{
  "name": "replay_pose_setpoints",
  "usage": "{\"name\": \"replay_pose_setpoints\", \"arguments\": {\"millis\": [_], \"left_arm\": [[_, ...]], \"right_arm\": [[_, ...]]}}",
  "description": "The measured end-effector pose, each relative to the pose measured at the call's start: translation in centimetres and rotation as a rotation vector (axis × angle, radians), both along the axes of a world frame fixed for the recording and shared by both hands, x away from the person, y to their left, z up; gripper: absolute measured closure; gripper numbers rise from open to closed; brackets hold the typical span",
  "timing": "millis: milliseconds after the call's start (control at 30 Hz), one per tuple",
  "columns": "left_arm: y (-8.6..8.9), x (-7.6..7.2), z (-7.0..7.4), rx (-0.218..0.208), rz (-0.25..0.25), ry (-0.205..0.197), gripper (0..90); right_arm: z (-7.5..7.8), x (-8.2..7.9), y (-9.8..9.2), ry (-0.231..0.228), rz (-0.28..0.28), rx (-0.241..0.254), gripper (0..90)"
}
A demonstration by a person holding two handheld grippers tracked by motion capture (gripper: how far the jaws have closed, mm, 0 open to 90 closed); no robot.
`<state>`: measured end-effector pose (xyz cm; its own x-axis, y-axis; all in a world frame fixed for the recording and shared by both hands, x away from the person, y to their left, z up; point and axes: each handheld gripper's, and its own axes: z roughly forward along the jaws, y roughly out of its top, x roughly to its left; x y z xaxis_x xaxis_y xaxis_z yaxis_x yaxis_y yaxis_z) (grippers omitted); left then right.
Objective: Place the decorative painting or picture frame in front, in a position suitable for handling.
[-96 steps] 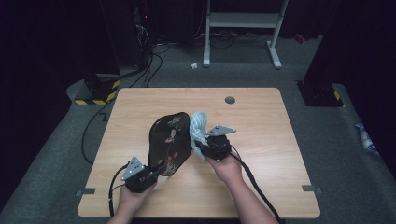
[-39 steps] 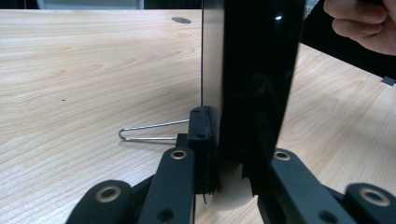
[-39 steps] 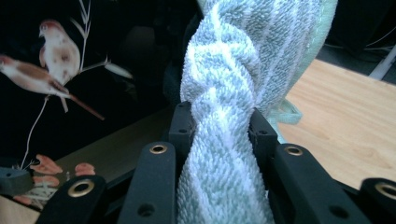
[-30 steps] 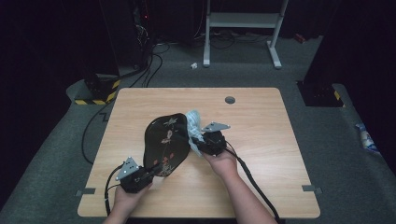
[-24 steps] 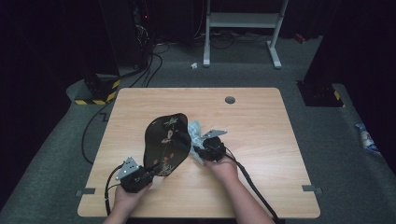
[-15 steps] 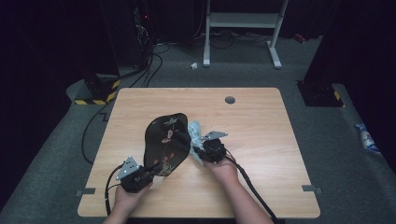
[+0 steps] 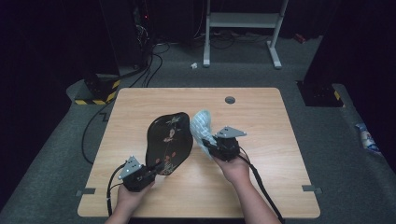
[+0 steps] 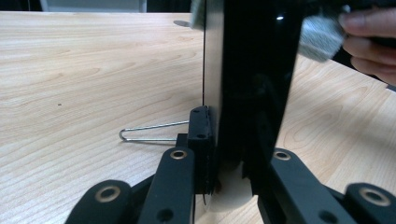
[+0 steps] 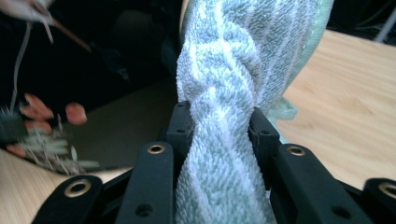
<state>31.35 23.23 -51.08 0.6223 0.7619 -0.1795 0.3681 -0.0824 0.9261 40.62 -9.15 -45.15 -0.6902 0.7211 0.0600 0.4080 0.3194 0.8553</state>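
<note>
High view: your left gripper (image 7: pixel 156 169) pinches the black tray (image 7: pixel 169 140), held on edge. Your right gripper (image 7: pixel 208 145) clamps the towel (image 7: pixel 201 127) just beside it.

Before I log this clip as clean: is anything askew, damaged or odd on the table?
Nothing looks damaged or spilled. The black floral tray is tilted up off the table, clamped by the left gripper, while the right gripper holds a striped towel beside it. A loose wire clip lies near the tray's edge.
</note>
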Motion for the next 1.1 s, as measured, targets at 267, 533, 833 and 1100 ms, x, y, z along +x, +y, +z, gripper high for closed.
{"name": "replay_pose_setpoints", "arguments": {"millis": [267,533,833,1100], "left_arm": [[-0.1,-0.2,0.0,0.035,0.010,0.004,71.3],[0.1,-0.7,-0.3,0.060,0.017,0.007,60.4],[-0.3,-1.1,-0.7,0.094,0.023,0.013,55.6],[-0.8,-1.3,-0.7,0.113,0.006,0.011,53.5]], "right_arm": [[-1.7,-2.4,-3.0,0.021,-0.061,-0.048,67.3],[-3.5,-4.0,-5.9,0.052,-0.144,-0.092,67.0],[-5.2,-5.0,-8.8,0.093,-0.221,-0.138,62.4],[-6.1,-5.1,-9.9,0.109,-0.229,-0.129,43.2]]}}
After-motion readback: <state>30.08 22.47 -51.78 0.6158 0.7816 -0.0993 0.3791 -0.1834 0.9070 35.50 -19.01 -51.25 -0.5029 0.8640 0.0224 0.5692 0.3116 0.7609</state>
